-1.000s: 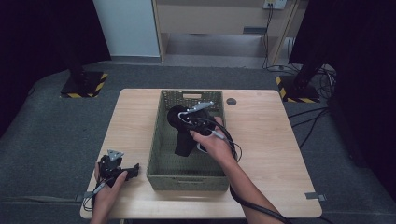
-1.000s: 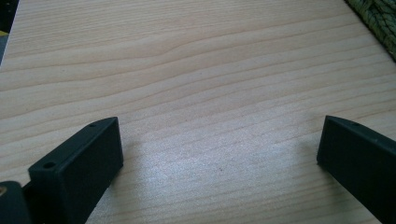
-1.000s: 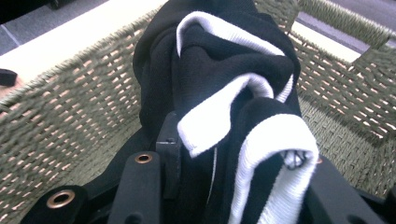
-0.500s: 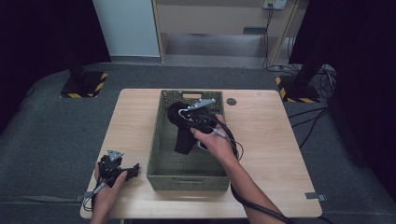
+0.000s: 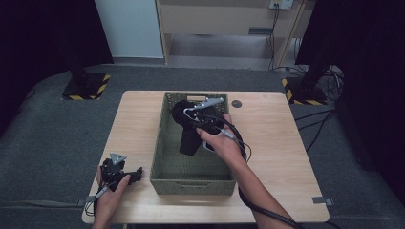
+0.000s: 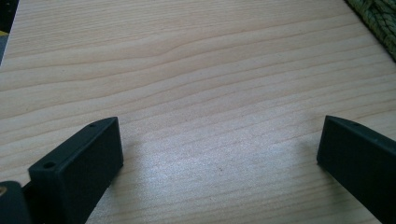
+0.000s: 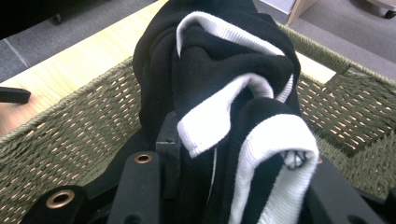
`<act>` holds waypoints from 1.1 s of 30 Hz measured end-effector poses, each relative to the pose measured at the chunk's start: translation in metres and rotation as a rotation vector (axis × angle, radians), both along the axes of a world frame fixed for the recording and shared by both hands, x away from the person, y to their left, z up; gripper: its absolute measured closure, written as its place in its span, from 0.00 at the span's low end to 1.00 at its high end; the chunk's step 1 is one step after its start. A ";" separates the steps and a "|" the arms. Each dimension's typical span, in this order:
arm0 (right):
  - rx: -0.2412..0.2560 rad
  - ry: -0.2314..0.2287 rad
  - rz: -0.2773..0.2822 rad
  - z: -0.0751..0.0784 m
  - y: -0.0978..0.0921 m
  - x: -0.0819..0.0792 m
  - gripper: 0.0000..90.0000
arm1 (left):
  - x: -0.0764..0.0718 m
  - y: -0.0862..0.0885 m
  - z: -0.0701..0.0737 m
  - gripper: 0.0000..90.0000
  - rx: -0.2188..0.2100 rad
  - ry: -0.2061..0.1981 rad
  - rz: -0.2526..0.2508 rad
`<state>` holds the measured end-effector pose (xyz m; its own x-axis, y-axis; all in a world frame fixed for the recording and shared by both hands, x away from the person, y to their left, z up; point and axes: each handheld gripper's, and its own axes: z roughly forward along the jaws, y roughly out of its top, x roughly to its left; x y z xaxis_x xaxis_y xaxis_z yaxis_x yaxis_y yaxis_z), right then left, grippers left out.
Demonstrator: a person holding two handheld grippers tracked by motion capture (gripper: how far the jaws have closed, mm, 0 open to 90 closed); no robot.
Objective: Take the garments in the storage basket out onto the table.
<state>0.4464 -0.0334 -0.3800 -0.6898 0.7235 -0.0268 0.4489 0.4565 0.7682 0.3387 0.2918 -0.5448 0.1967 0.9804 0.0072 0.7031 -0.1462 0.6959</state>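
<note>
The right gripper (image 5: 191, 114) has its jaws clamped on a black-and-white garment (image 7: 224, 93) above the green basket (image 5: 165, 171). Left of the basket, the left gripper (image 5: 136, 172) rests on the worktop (image 6: 196, 70), jaws apart.

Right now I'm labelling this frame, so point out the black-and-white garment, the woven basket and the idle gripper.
black-and-white garment (image 7: 219, 88): right gripper view, black folded body.
woven basket (image 5: 191, 183): high view, near wall.
left gripper (image 5: 125, 175): high view, between its jaws, over the table.
</note>
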 end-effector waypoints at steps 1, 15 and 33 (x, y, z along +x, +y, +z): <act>0.001 -0.002 0.001 0.001 0.000 0.000 0.67 | 0.000 0.000 0.000 0.00 0.000 0.000 0.000; 0.016 -0.017 -0.014 0.013 -0.013 -0.004 0.67 | 0.000 0.000 0.000 0.00 0.000 0.000 0.000; 0.037 -0.036 -0.015 0.029 -0.031 -0.014 0.67 | 0.000 0.000 0.000 0.00 0.000 0.000 0.000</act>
<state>0.4322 -0.0641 -0.3514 -0.6782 0.7345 -0.0242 0.4275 0.4211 0.8000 0.3386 0.2917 -0.5448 0.1963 0.9805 0.0070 0.7029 -0.1457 0.6962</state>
